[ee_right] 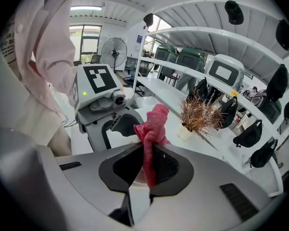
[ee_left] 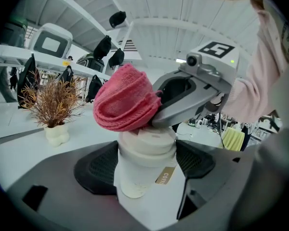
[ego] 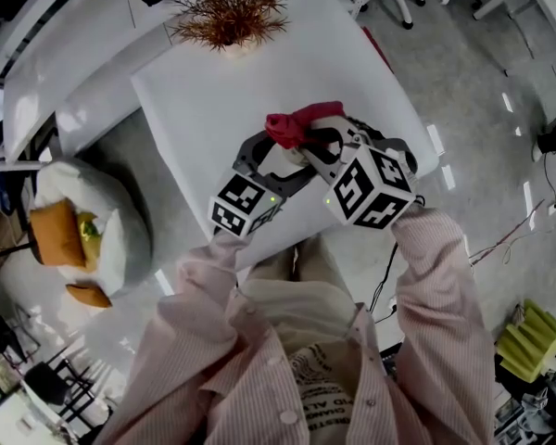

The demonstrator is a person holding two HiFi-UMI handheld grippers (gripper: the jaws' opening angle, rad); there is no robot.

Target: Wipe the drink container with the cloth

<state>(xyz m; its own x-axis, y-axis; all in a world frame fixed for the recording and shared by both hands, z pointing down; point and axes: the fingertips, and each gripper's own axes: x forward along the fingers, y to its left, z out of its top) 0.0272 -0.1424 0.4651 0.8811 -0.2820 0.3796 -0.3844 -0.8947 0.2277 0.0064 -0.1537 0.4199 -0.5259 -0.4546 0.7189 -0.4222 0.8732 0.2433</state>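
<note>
Two grippers, head view: the left gripper (ego: 278, 160) and the right gripper (ego: 310, 139) are facing each other above the near part of the white desk (ego: 213, 91), in front of the person's striped sleeves.
Cloth, head view: the red cloth (ego: 301, 123) is sitting bunched where both sets of jaws meet. It is covering most of the drink container in this view.
Left jaws, left gripper view: they are clamping the drink container (ee_left: 145, 172), a pale cup, by its body, with one pad on each side. This is judged to be steadying it for the other tool.
Container position, left gripper view: it is standing upright between the jaws over the desk. Whether it is resting on the desk or lifted cannot be told.
Contents, left gripper view: the lid (ee_left: 147, 141) is sitting closed, so nothing inside is showing.
Contact, left gripper view: the cloth wad is pressing on the lid top, carried in from the right by the right gripper.
Right jaws, right gripper view: they are pinching together on a fold of the cloth, which is standing up beyond the tips. The pinch is judged to be forming a firm wad for rubbing.
Background, right gripper view: a small white vase (ee_right: 184, 131) is holding a dried plant (ee_right: 200, 113), well apart from the work.
Stage: the lid is judged to be under wiping, with the cup's sides not yet done.
</note>
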